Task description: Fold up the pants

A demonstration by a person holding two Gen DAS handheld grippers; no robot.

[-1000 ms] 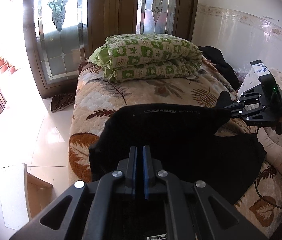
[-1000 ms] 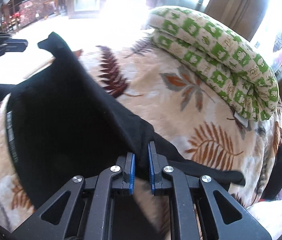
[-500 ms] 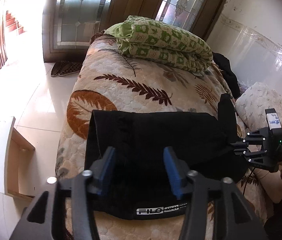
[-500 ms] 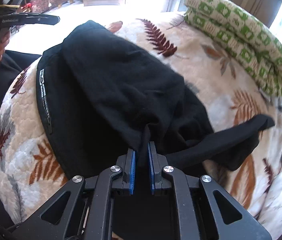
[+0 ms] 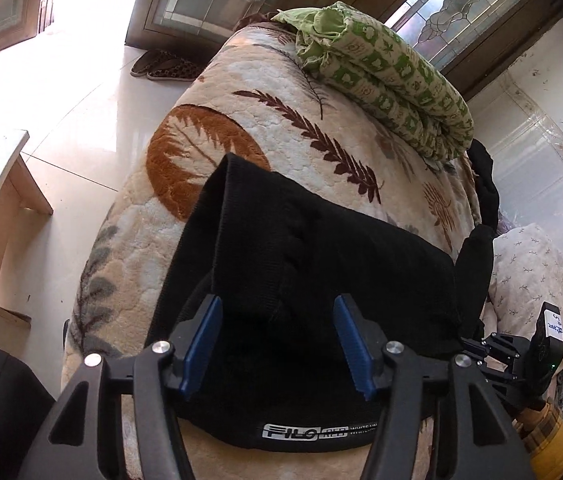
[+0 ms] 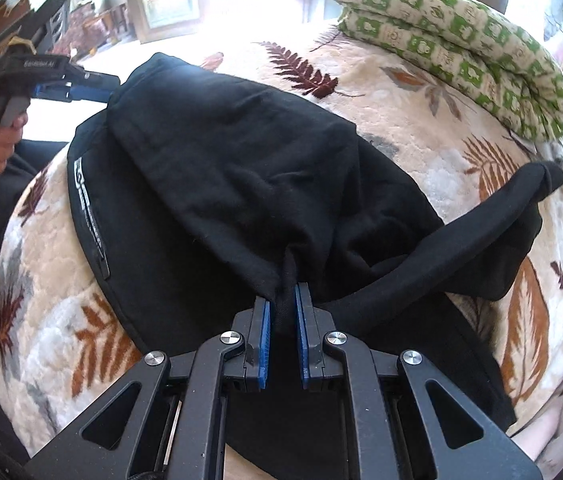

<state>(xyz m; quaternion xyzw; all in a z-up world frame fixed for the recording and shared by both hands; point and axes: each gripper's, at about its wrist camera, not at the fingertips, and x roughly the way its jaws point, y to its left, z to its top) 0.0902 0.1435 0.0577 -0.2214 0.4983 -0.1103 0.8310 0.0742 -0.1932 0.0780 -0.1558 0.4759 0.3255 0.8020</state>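
Your left gripper [image 5: 277,344] has just let go, fingers spread over the pants [image 5: 321,264]; right gripper [image 6: 281,312] fingers are clenched on a fold of them.

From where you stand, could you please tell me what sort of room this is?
Most likely a bedroom in a home: a bed under a leaf-patterned blanket, a folded green quilt at its far end, and slippers on the tiled floor.

One pants [image 5: 321,264]; one folded quilt [image 5: 393,80]; two slippers [image 5: 165,66], seemingly.
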